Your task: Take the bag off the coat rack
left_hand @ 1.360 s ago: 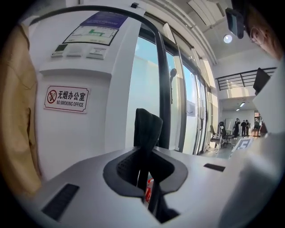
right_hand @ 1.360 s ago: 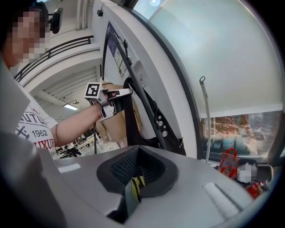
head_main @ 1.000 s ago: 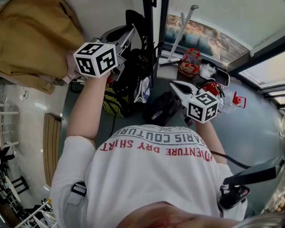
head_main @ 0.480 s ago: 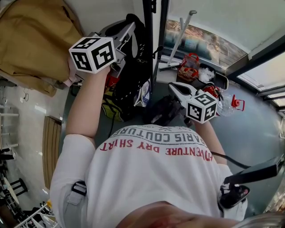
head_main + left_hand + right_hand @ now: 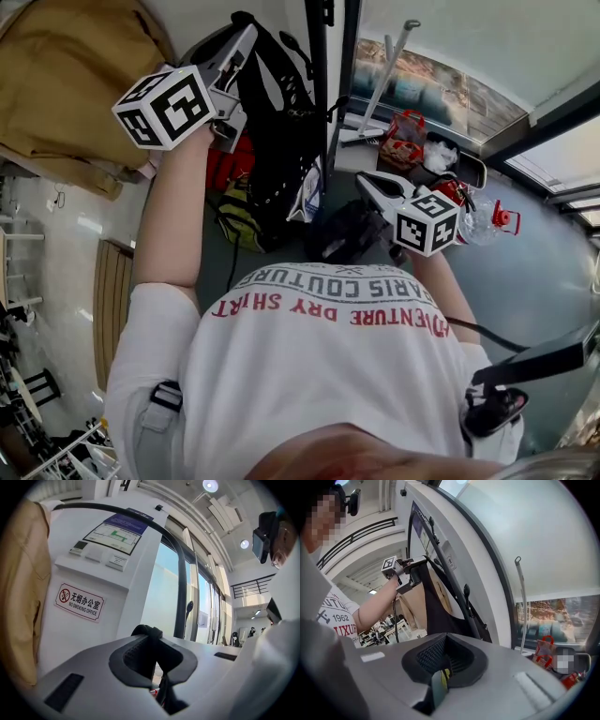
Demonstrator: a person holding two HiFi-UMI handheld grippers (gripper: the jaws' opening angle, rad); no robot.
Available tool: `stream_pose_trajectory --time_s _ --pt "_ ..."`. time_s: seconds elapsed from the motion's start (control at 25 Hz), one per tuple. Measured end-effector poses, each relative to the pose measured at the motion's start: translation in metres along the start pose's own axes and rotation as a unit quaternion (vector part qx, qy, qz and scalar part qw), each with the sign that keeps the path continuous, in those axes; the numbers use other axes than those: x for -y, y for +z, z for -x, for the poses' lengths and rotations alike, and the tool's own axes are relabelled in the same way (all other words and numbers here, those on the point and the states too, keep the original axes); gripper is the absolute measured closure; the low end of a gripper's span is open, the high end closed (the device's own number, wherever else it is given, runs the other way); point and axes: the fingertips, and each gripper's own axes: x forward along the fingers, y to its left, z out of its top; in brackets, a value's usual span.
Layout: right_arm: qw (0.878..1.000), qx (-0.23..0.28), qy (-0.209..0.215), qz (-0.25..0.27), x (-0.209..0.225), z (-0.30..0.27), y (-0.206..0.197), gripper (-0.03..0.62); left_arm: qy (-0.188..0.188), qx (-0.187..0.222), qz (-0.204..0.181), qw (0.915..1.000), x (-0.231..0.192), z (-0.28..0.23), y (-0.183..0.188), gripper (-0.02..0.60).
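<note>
The tan coat hangs at your left. The coat rack's black pole rises just beside the bag, on its right in the head view, so close that I cannot tell whether they touch. A red carrier bag and other clutter lie on the floor past the pole. A no-smoking sign is on the white wall ahead.

The bag is black, soft and long, with a flat woven strap; the pole is a slim, smooth tube.

Your left arm is raised and nearly straight. The left claw points about level and is nearly closed, pinching that strap (the bag dangles below it). Your right arm is bent low. The right claw is tipped slightly down, its jaws together on nothing.
</note>
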Motion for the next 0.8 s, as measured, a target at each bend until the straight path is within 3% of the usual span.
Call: stream_pose_trajectory --time_s 0.24,0.52,0.8 --pt "1.000 -0.016 0.006 0.016 -0.008 -0.009 -0.008 0.592 0.002 -0.014 -0.008 0.9999 0.008 0.030 -0.035 0.561" --pt "0.999 -0.026 0.013 0.028 -0.027 -0.021 -0.011 0.592 0.033 -0.062 0.033 0.9969 -0.006 0.068 -0.107 0.561" --pt "0.999 -0.012 0.028 0.040 -0.056 -0.019 -0.010 0.592 0.047 -0.104 0.039 0.9927 0.007 0.115 -0.150 0.561"
